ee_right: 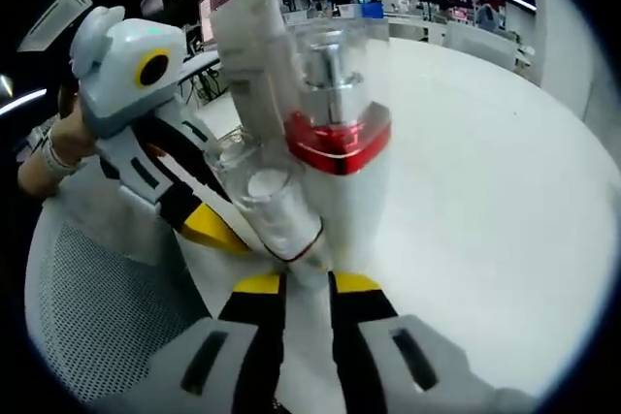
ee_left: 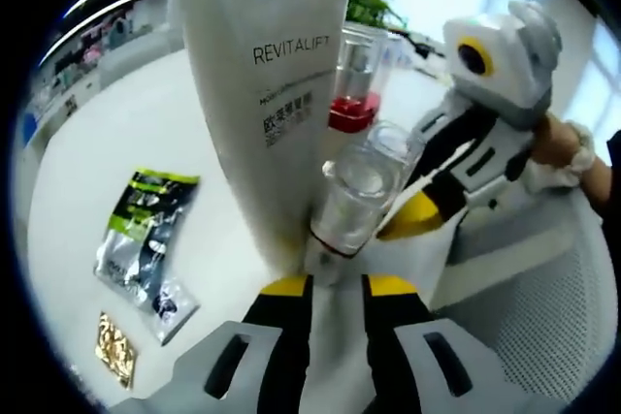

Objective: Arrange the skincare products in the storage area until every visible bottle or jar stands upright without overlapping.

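In the left gripper view a tall white tube (ee_left: 262, 94) printed REVITALIFT stands right ahead. Beside it leans a small clear-capped bottle (ee_left: 367, 189), whose base runs down between the narrow jaws of my left gripper (ee_left: 338, 286). Behind it rises a white bottle with a red collar (ee_left: 353, 109) and a clear cap. My right gripper (ee_left: 419, 218) reaches in from the right. In the right gripper view the red-collared bottle (ee_right: 335, 143) runs into the nearly closed jaws of my right gripper (ee_right: 306, 283). The small bottle (ee_right: 272, 203) and the tube (ee_right: 250, 41) stand to its left, where my left gripper (ee_right: 209, 225) comes in.
A green-and-black sachet (ee_left: 146, 230) and a small gold packet (ee_left: 114, 346) lie flat on the white table (ee_left: 116, 143). A grey mesh surface (ee_left: 543, 307) (ee_right: 97, 317) lies beside the bottles. A person's hand (ee_left: 565, 143) holds the right gripper. The table (ee_right: 485, 191) stretches away bare.
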`<state>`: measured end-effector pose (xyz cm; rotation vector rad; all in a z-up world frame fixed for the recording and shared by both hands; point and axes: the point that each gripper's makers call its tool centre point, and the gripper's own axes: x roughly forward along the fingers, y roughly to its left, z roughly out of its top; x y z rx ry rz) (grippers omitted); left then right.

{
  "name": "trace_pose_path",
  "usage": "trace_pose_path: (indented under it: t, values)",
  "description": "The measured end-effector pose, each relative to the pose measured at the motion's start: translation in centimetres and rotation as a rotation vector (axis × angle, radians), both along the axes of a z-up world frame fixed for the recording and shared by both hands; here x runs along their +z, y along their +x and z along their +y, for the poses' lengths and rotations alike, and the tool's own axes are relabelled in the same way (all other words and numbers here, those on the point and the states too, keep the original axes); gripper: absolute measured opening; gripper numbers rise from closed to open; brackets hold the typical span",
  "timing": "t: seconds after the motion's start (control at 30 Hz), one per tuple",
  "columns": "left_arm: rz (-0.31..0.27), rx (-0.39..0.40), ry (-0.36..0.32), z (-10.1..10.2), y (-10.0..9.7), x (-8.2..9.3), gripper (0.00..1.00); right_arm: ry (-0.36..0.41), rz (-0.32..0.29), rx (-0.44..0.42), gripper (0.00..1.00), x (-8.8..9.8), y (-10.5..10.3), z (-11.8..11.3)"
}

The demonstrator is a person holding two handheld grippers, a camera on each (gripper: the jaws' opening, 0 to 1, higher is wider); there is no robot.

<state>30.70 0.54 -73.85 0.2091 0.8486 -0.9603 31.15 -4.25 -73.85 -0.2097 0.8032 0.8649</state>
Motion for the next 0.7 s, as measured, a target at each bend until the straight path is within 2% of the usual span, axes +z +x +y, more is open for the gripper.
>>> trace_pose_path:
  t: [0.5,0.7]
  values:
    - [-0.024,-0.004,-0.006,-0.2,-0.6,0.6,0.19,-0.003,-0.056,0.029,0.17,1.5,-0.5,0.3]
    - [-0.034,0.006,-0.002,0.3,-0.9,0.8,0.21,-0.019,-0.083,0.019,0.21,2.2,-0.7,-0.4]
